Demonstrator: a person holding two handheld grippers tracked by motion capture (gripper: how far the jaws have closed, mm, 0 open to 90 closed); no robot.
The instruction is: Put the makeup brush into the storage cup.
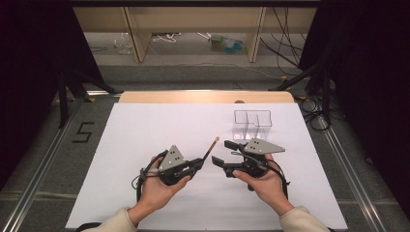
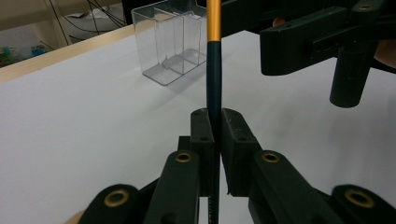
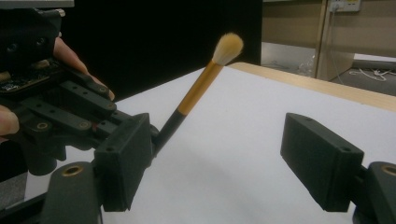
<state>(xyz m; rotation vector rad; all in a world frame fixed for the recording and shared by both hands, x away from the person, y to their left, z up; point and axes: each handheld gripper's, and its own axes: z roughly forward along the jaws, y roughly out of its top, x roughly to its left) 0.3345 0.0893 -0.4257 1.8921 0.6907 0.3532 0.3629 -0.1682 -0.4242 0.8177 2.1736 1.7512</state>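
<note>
A makeup brush [image 1: 211, 147] with a black handle, gold ferrule and pale bristles slants up and away over the white sheet. My left gripper [image 1: 198, 164] is shut on its black handle. In the left gripper view the two pads [image 2: 203, 135] press the handle of the brush [image 2: 214, 70] from both sides. My right gripper [image 1: 217, 162] hovers just right of the brush with its jaws open and nothing between them. In the right gripper view the brush [image 3: 201, 88] rises beyond the right gripper's [image 3: 219, 154] left jaw, held by the left gripper [image 3: 70, 112].
A clear plastic organizer [image 1: 252, 123] with several compartments stands at the back right of the white sheet [image 1: 145, 135], and it also appears in the left gripper view [image 2: 170, 42]. The wooden table edge [image 1: 203, 96] runs behind the sheet. Cables lie on the floor beyond.
</note>
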